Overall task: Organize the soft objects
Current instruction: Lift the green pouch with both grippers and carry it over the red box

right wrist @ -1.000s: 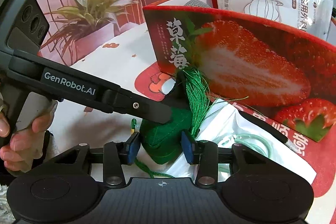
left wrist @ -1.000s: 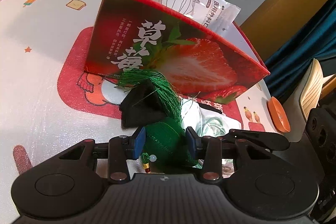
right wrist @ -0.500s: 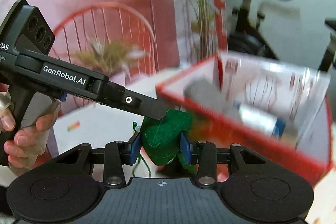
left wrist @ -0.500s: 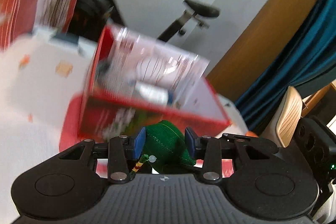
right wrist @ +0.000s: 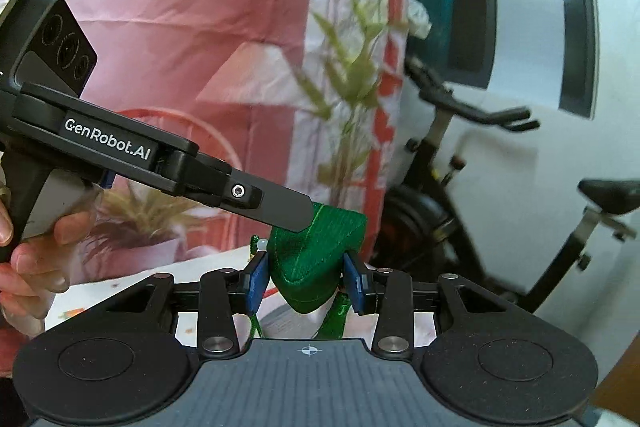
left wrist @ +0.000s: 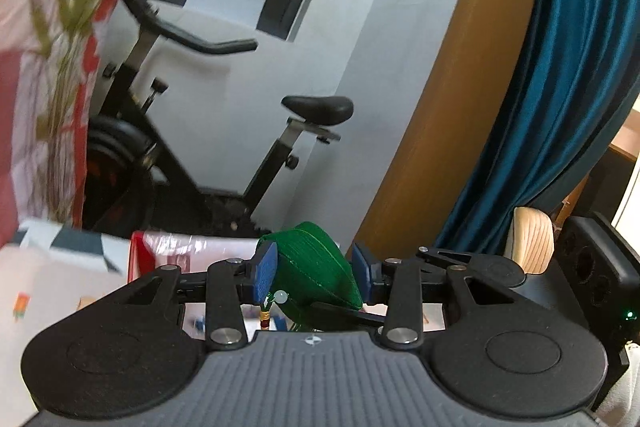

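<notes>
both tongs, left [left wrist: 314, 273] and right [right wrist: 304, 285], clamp one green woven fabric pouch [left wrist: 316, 267] mid-carry; next, lower into red carton [left wrist: 138, 247] at 9 o'clock

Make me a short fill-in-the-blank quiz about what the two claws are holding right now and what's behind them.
1. Both claws, the left claw and the right claw, grip one stuffed pouch whose colour is ____.
2. Behind the pouch stands an exercise bike with a saddle coloured ____.
3. In the left wrist view, the curtain at the right is dark ____.
4. In the right wrist view, the left claw's housing bears the printed word ____.

Missing words: green; black; blue; GenRobot.AI
</notes>
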The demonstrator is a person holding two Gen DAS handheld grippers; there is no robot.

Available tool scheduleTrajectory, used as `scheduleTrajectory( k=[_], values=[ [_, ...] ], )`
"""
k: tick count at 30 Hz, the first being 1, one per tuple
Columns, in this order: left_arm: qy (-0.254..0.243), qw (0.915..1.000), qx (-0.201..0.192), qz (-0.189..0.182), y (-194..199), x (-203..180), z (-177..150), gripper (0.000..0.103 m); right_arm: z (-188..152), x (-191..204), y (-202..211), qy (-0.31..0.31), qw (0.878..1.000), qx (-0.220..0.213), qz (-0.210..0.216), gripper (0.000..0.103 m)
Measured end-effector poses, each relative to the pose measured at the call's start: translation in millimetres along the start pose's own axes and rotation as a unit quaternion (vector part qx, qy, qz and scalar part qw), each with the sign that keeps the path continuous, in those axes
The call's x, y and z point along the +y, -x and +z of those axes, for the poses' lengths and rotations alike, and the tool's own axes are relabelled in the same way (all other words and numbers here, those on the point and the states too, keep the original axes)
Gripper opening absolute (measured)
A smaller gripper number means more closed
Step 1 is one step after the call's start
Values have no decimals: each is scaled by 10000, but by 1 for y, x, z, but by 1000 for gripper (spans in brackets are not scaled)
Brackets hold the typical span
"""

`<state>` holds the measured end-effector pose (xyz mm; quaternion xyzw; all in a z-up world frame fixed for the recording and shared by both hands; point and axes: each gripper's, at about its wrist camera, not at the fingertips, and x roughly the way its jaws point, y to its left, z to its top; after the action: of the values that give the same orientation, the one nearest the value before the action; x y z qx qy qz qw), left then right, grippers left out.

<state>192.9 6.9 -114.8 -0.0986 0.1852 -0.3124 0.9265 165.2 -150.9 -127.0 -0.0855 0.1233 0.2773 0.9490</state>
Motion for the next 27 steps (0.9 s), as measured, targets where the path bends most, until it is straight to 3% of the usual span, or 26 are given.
scheduleTrajectory(
  k=[8,13,27],
  values=[
    [50,9999,-13,-110,-23,5,17,42,9,-22,-8,82,9993,-237,-284,37],
    [70,9997,179,-170,-44,13,12,42,-2,-34,-20,112,9990,-41,-426,37],
    [175,9928,1140,-316,-114,39,-19,43,-65,-69,-51,-576,9946,714,-495,37]
  ],
)
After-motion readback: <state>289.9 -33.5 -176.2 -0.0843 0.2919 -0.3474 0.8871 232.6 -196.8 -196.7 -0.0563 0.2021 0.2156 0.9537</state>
